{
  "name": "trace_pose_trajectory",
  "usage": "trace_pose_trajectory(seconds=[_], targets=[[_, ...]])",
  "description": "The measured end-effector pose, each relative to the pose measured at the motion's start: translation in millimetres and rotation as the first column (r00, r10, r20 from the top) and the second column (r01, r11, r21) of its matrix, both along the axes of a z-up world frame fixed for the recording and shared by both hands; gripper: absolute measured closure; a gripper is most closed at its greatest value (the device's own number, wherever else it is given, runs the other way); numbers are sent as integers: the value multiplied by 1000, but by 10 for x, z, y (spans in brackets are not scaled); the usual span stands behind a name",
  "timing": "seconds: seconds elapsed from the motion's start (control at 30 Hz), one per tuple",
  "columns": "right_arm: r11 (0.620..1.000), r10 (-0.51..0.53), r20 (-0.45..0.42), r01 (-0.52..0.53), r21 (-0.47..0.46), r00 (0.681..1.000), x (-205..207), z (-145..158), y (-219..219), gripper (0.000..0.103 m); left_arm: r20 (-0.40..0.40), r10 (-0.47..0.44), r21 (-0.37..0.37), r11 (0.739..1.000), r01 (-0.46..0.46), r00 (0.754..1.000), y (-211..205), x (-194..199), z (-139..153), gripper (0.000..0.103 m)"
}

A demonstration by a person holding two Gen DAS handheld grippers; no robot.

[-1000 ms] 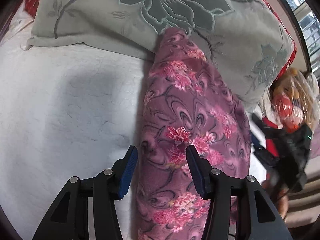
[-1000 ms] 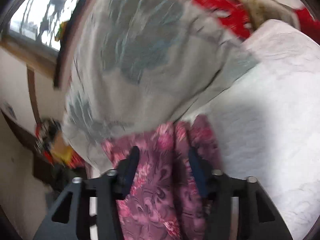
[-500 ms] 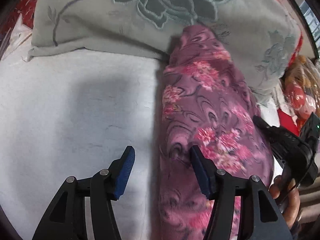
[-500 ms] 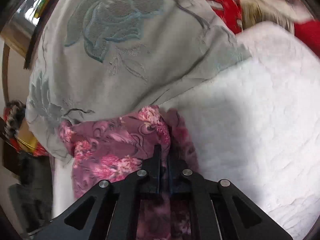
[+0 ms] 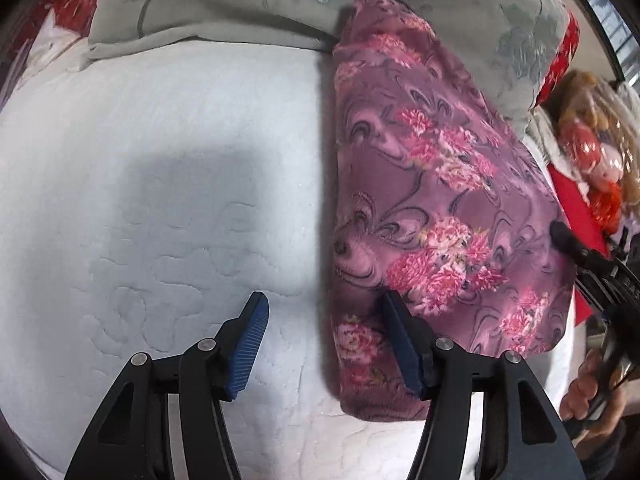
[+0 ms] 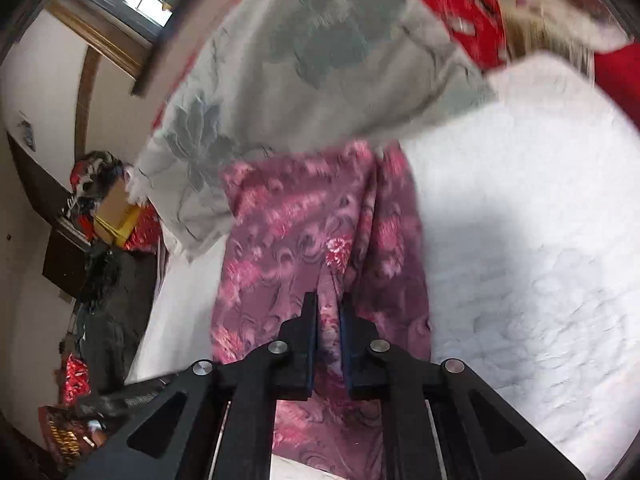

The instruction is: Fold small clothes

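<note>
A purple garment with pink flowers (image 5: 432, 208) lies lengthwise on the white quilted bed (image 5: 168, 184), its far end against a grey pillow. My left gripper (image 5: 324, 340) is open and empty, its right finger over the garment's near left edge. In the right wrist view my right gripper (image 6: 329, 316) is shut on a raised fold of the same garment (image 6: 288, 232) and lifts it a little off the bed. The right gripper also shows at the right edge of the left wrist view (image 5: 576, 252), at the garment's right side.
A grey pillow with embroidered flowers (image 5: 280, 4) lies across the head of the bed. Red cloth (image 5: 560, 52) and a stuffed toy (image 5: 592, 152) sit beyond the right edge. Dark furniture and clutter (image 6: 96, 264) stand beside the bed.
My right gripper closed on the garment and now holds a fold of it. My left gripper stayed open and shifted left, off the garment's middle towards its left edge.
</note>
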State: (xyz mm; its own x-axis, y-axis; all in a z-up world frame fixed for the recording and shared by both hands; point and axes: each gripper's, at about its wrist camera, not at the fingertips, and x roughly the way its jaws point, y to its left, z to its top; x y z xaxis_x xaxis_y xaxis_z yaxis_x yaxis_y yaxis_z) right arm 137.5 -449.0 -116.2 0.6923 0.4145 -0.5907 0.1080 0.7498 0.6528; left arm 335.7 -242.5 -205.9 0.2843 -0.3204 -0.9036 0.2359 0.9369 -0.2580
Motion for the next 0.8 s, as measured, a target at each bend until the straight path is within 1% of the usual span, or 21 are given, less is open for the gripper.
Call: trace_pose_trajectory(seconds=[0.03,0.07,0.1,0.13,0.2,0.23,0.27,0.3,0.33,0.37,0.4,0.43,0.47,0.53,0.57,0.6,0.63,0.67,0.7,0.73,0.8], targets=[[1000,2,-35,-3,-27,999,13,-55,0,93,1,-4,12,1000,4,1000,-18,-7,6,44],[996,6,-113,-15,-85,994,61,-160,41,93,-2,-6,26,1000,7,1000,-24,-13,40,44],[993,9,-150,-27,-116,989,101,-199,57,92,-7,-5,26,1000,5,1000,-14,-27,88,46],[993,13,-149,-30,-118,989,94,-174,77,86,-4,-7,10,1000,7,1000,8,-47,131,48],[997,-5,-108,-3,-72,994,-23,-53,56,78,11,-12,-7,1000,12,1000,39,-130,207,48],[999,0,-94,-5,-52,996,-112,-11,42,67,10,-16,-7,1000,17,1000,65,-164,238,48],[998,6,-88,-11,-55,996,-191,0,45,58,8,-25,-5,1000,25,1000,47,-189,230,48],[996,3,-96,-11,-83,995,-297,-20,73,57,4,-30,10,999,30,1000,9,-209,196,47],[995,9,-119,-21,-100,993,-325,-20,119,60,1,-32,22,999,32,1000,-12,-226,175,47],[992,30,-161,-49,-115,986,-363,-87,165,86,0,-32,30,999,32,999,-24,-238,171,47],[988,47,-179,-73,-139,983,-384,-105,209,95,-1,-26,34,999,26,1000,-16,-257,159,47],[983,48,-166,-76,-164,985,-447,-80,248,95,-4,-21,32,999,21,1000,-17,-250,132,47],[983,40,-124,-61,-173,992,-501,-14,250,95,-12,-12,22,1000,13,1000,-4,-247,111,46],[988,-5,-49,-3,-155,999,-613,135,186,96,-25,-3,12,1000,4,1000,35,-236,43,42],[990,-28,-55,20,-139,998,-637,105,148,96,-32,-3,6,1000,3,999,48,-232,26,42],[991,-26,-90,13,-137,996,-603,22,147,96,-39,-7,-3,1000,7,999,60,-225,11,42],[988,-21,-159,-4,-156,987,-541,-111,165,96,-46,-13,-10,1000,12,999,69,-214,13,43],[986,-8,-207,-26,-164,978,-524,-220,174,96,-54,-25,-28,999,24,998,99,-216,45,47],[988,-4,-199,-28,-155,980,-516,-221,165,95,-49,-42,-59,998,39,998,148,-220,107,48],[989,-3,-193,-25,-146,981,-492,-159,138,89,-30,-48,-88,995,46,998,191,-203,191,48],[992,-40,-142,22,-128,989,-441,32,49,87,8,-42,-124,991,43,999,202,-97,348,48]])
